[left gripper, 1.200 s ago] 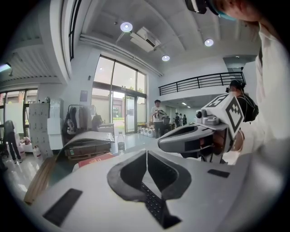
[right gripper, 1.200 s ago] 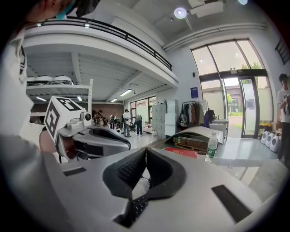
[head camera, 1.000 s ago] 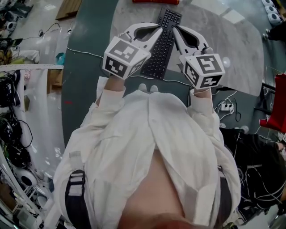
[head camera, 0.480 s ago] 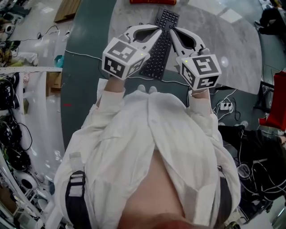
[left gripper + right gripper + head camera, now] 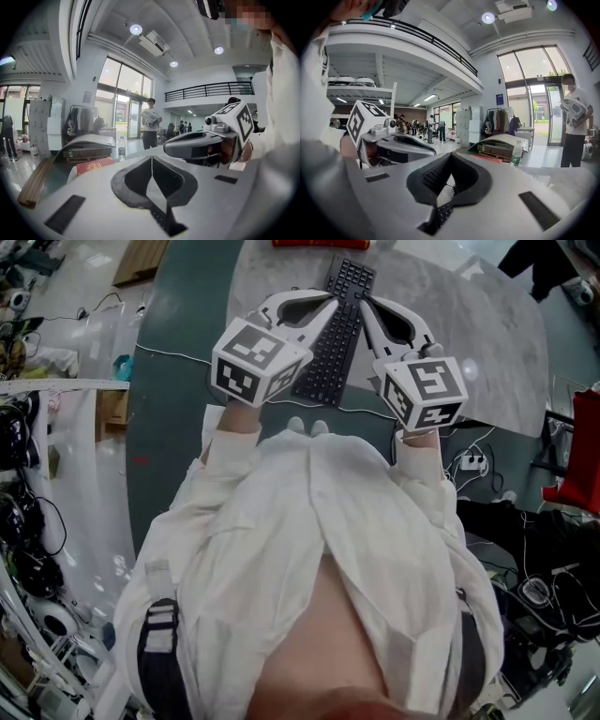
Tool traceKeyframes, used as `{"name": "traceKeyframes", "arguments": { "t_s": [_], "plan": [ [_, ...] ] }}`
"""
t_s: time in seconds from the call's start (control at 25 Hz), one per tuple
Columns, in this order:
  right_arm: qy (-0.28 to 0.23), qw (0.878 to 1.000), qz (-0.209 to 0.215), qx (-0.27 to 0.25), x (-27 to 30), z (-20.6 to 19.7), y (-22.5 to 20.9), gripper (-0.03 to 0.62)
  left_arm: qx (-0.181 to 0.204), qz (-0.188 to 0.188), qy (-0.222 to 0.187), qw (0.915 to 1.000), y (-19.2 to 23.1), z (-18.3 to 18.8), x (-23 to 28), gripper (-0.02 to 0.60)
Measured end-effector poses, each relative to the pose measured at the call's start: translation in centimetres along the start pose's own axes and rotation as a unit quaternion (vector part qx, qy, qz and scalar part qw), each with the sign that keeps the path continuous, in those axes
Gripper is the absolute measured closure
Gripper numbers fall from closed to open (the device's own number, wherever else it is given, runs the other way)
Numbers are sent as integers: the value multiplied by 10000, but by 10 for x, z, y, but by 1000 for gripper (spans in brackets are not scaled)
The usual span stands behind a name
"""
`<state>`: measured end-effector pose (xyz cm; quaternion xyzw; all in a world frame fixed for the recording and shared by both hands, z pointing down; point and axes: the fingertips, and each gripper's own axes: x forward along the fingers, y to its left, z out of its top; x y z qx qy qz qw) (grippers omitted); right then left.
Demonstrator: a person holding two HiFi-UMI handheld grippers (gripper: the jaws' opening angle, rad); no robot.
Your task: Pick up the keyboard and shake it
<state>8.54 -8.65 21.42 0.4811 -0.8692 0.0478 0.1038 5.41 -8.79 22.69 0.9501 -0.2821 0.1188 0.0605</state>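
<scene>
Black keyboard point(image 5: 336, 343) clamped at both long edges — my left gripper point(image 5: 332, 304) and my right gripper point(image 5: 364, 304) each closed on it. Grey marble table point(image 5: 459, 324) lies beneath.

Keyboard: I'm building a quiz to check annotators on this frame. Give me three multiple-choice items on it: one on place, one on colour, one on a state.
1. Where is the keyboard?
A) on the floor
B) between the left tool and the right tool
C) on a chair

2. What colour is it?
A) white
B) red
C) black

3. The left tool's jaws are:
A) shut on the keyboard's edge
B) wide open
C) shut on a bottle

Key: B, since the head view shows one tool at each long side. C, since its keys and frame are black. A, since the left gripper view shows the jaws closed with keys in their gap.
</scene>
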Motion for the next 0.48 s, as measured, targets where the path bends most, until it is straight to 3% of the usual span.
{"name": "traceKeyframes", "arguments": {
  "t_s": [0.48],
  "plan": [
    [-54, 9997, 3, -253, -10, 3, -13, 568, -59, -84, -29, 9999, -15, 3, 19, 563]
  ]
}}
